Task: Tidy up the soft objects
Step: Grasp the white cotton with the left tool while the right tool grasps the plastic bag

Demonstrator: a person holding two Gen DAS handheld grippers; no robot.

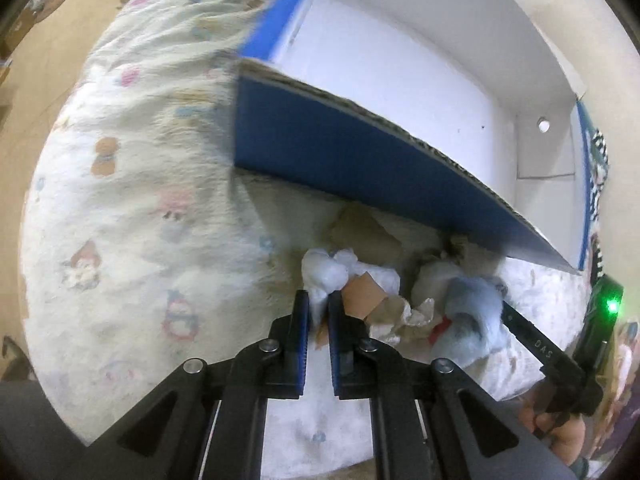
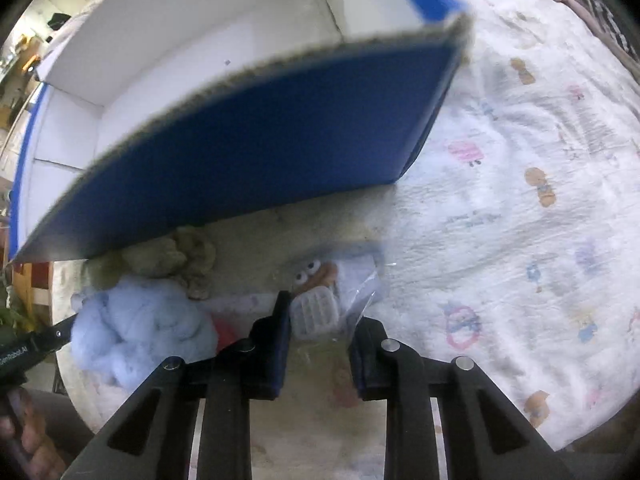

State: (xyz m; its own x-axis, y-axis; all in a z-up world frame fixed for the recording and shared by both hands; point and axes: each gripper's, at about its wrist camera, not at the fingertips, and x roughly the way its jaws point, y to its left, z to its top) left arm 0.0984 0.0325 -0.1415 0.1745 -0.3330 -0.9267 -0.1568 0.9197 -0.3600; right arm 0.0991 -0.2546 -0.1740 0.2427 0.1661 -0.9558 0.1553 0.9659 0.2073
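Observation:
A blue cardboard box (image 1: 360,160) with a white inside lies on a printed blanket, its near flap open; it also shows in the right wrist view (image 2: 256,152). My left gripper (image 1: 319,300) is shut on a white and light-blue soft toy (image 1: 326,274) in front of the flap. A light-blue plush (image 1: 472,312) lies to its right, seen too in the right wrist view (image 2: 140,328). My right gripper (image 2: 320,320) is partly open around a bagged toy with cartoon eyes and teeth (image 2: 320,300). A beige plush (image 2: 176,256) lies under the flap.
The cream blanket with cartoon prints (image 1: 140,220) covers the surface and spreads wide to the right in the right wrist view (image 2: 520,220). Crumpled paper and clear wrap (image 1: 396,316) lie between the toys. The other gripper's finger (image 1: 536,340) reaches in from the right.

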